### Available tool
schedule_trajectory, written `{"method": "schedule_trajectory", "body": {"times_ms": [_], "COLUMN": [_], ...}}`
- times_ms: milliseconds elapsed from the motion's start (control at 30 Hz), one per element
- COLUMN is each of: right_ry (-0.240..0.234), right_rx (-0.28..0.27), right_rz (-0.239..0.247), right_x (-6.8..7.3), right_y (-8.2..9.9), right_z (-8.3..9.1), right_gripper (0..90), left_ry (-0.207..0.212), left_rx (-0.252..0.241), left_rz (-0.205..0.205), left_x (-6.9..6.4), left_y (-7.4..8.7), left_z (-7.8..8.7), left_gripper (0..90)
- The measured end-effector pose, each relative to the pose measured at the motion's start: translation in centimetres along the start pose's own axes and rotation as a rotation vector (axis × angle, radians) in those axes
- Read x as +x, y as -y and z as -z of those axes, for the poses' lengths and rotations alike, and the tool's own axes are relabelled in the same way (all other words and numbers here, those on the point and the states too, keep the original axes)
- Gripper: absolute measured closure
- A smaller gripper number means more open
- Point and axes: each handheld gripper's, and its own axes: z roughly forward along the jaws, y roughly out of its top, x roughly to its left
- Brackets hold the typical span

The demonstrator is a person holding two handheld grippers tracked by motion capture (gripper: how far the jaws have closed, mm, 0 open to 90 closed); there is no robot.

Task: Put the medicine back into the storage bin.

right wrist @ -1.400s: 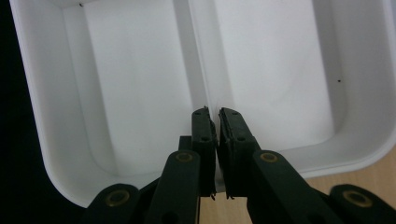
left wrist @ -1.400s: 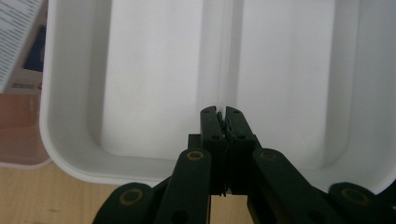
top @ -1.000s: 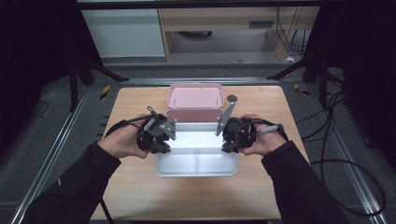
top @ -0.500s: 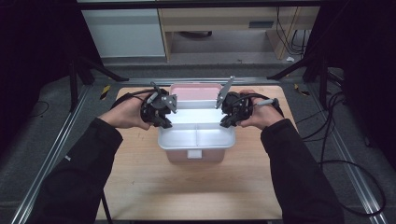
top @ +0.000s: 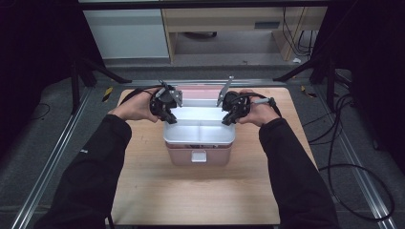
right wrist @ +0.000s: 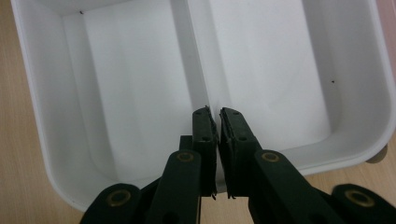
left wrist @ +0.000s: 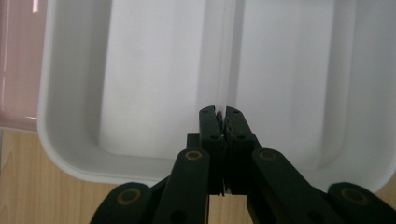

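The white tray (top: 199,135), long axis spanning both hands, sits directly above the pink box (top: 199,156), its short walls pinched by the left gripper (top: 165,114) and right gripper (top: 230,117), 2 closed grips.

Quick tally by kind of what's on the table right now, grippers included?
White divided tray, held at its two ends above the pink box: 1
Pink box, latch at front: 1
Grippers, left gripper and right gripper, each shut on the tray wall: 2
Wooden table: 1
Total: 5
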Motion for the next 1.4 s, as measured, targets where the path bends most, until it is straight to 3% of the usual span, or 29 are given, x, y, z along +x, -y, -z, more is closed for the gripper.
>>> {"method": "schedule_trajectory", "body": {"times_ms": [267, 600, 833, 1000, 1267, 1400], "right_ry": [-0.012, -0.013, -0.01, -0.007, -0.01, -0.01], "right_rx": [0.05, 0.089, 0.094, 0.084, 0.096, 0.092], "right_rz": [-0.005, -0.007, -0.019, -0.026, -0.007, -0.013], "right_x": [0.0, 0.2, 0.3, 0.6, 1.8, 2.3], "right_y": [-0.1, 0.0, 0.3, 0.7, 0.9, 1.2], "right_z": [-1.6, -3.1, -3.8, -4.1, -3.9, -3.8], "right_gripper": [84.7, 84.0, 82.8, 81.7, 82.2, 81.6], "left_ry": [0.022, 0.043, 0.05, 0.066, 0.062, 0.062], "left_rx": [0.026, 0.019, 0.03, 0.0, 0.023, 0.011], "left_rz": [0.009, 0.029, 0.042, 0.056, 0.023, 0.034], "left_x": [0.1, 0.0, -0.2, -0.6, -1.8, -2.2], "left_y": [0.6, 1.0, 1.0, 1.4, 0.9, 1.1], "left_z": [-2.3, -3.7, -4.0, -4.3, -4.3, -4.2], "left_gripper": [87.8, 87.7, 87.5, 87.3, 87.5, 87.3]}}
